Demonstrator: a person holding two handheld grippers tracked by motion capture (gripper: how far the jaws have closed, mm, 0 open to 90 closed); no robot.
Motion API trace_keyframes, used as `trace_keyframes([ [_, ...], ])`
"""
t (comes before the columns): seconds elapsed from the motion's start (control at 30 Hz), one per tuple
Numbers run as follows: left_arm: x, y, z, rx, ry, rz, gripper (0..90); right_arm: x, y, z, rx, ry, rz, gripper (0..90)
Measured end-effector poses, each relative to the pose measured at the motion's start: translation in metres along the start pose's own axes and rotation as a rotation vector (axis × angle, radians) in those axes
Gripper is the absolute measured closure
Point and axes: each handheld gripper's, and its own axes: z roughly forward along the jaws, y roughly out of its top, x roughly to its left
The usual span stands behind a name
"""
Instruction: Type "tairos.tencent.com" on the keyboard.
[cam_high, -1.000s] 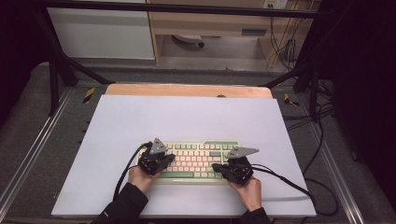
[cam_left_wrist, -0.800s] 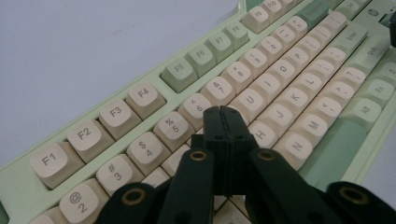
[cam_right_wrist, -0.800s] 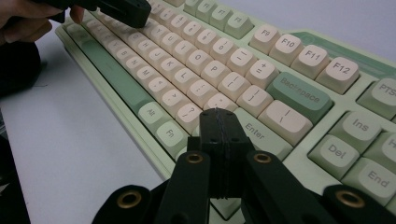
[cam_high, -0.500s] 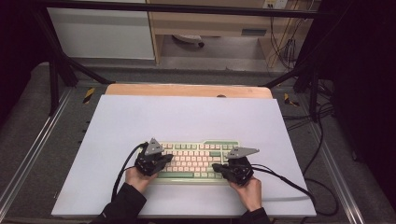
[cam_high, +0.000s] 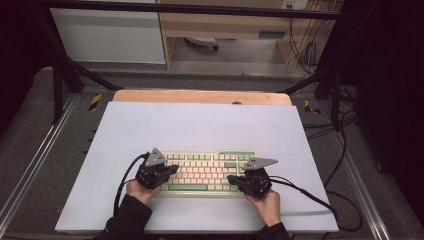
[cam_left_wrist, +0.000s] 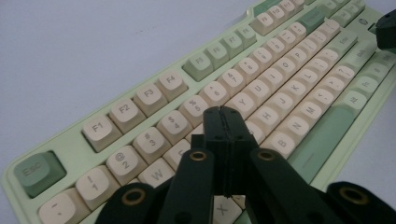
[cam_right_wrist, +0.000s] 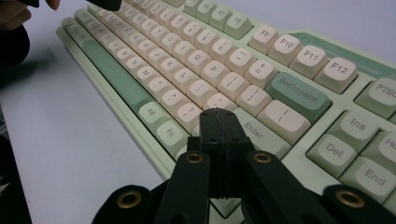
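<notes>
Keyboard work looks to be mid-typing, judging from where I sit: the green-and-cream board lies in the lower middle of the high view on the white mat. My left gripper is clenched on nothing, its joined tips poised over the letter rows near the R and T keys. My right gripper is likewise pinched empty, tips by the Enter key. Which keys are already pressed I cannot tell; more presses probably remain.
</notes>
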Motion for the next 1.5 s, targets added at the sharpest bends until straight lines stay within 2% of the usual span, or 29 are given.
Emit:
trace_keyframes([
  [0.23,0.009,-0.002,-0.005,-0.006,0.017,-0.022,90.0,0.000,0.000,0.000,0.000,0.000,0.002,90.0],
  [0.5,0.012,-0.005,-0.001,0.007,0.029,-0.026,90.0,0.000,0.000,0.000,0.002,0.001,-0.001,90.0],
  [0.9,0.012,-0.008,0.009,0.035,0.039,-0.021,90.0,0.000,0.000,0.001,0.004,0.003,0.005,90.0],
  [1.5,0.011,-0.009,0.010,0.030,0.036,-0.021,90.0,0.000,0.000,0.000,0.006,0.003,0.004,90.0],
])
